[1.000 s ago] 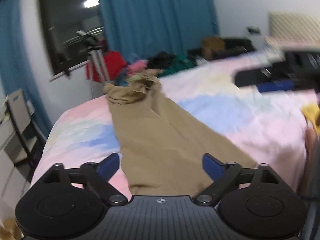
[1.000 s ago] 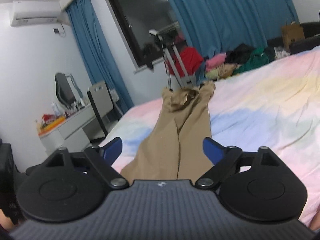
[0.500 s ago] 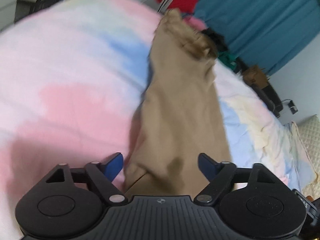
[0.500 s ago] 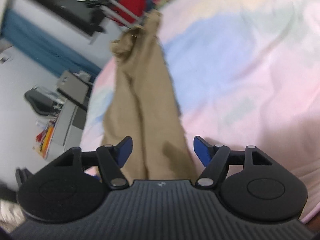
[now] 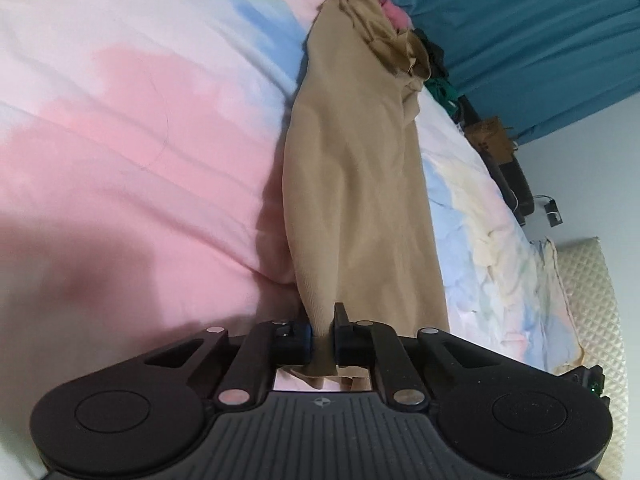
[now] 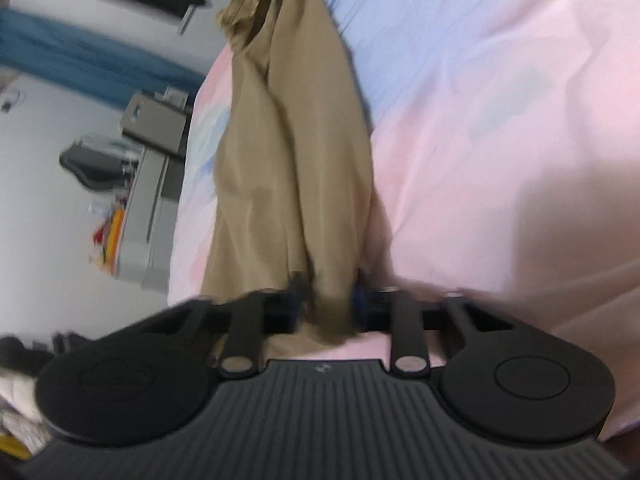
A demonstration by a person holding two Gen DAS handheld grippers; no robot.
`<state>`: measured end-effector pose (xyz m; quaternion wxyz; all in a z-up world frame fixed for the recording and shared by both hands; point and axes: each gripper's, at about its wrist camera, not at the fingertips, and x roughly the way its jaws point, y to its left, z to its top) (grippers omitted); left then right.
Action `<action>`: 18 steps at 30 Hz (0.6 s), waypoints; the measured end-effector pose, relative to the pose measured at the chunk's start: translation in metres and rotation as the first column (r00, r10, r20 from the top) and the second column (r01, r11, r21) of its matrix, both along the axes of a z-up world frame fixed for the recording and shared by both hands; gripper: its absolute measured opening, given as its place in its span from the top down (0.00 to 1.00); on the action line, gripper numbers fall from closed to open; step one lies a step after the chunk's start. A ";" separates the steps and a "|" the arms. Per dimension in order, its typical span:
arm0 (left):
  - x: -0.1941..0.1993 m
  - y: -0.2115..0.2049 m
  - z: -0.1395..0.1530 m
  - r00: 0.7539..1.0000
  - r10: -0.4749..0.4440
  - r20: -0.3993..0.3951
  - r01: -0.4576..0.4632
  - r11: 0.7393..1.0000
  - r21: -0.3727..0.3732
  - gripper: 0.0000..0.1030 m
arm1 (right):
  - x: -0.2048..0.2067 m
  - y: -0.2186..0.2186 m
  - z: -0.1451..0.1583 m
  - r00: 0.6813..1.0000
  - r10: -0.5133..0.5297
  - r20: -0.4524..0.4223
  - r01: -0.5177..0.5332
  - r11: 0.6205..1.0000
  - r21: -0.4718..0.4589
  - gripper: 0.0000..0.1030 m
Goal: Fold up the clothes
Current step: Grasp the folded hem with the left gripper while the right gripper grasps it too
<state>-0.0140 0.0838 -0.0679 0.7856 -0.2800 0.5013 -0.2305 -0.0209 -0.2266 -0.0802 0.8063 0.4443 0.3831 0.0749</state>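
Tan pants [image 5: 356, 184] lay stretched up the middle of the frame on the pink-and-blue bed [image 5: 132, 128]. Left tool [image 5: 322, 338] pinched the near hem, and right tool [image 6: 326, 304] was clamped on it too.

A home bedroom: a bed with a pastel pink-and-blue quilt [image 5: 152, 128], long teal curtains [image 5: 520, 28], a quilted cream headboard [image 5: 592, 312], and a grey-white dresser [image 6: 148, 200] beside the wall.

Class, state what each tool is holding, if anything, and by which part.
Both hold the tan trousers: left tool and right tool each pinch the near leg-end hem.
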 end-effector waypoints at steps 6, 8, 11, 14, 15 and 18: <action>-0.016 0.024 0.014 0.994 0.079 0.073 -0.069 0.988 -0.137 0.94 | -0.012 0.003 0.022 0.998 0.006 0.063 -0.005 1.000 -0.022 0.88; -0.025 0.028 0.026 0.983 0.100 0.154 -0.074 0.983 -0.167 0.94 | -0.016 0.004 0.030 0.996 0.009 0.084 -0.006 1.000 -0.029 0.88; -0.036 0.026 0.053 0.958 0.110 0.266 -0.060 0.980 -0.187 0.95 | -0.025 -0.001 0.056 0.988 -0.010 0.155 0.014 1.000 -0.024 0.88; -0.051 0.026 0.079 0.936 0.119 0.331 -0.039 0.970 -0.241 0.95 | -0.034 -0.007 0.089 0.972 -0.017 0.236 0.025 0.999 -0.033 0.88; -0.057 0.026 0.088 0.929 0.123 0.350 -0.031 0.966 -0.256 0.95 | -0.039 -0.008 0.100 0.966 -0.007 0.260 0.021 0.999 -0.049 0.88; -0.080 0.029 0.107 0.911 0.134 0.389 -0.012 0.954 -0.300 0.95 | -0.057 -0.012 0.130 0.945 0.025 0.325 0.007 0.995 -0.096 0.88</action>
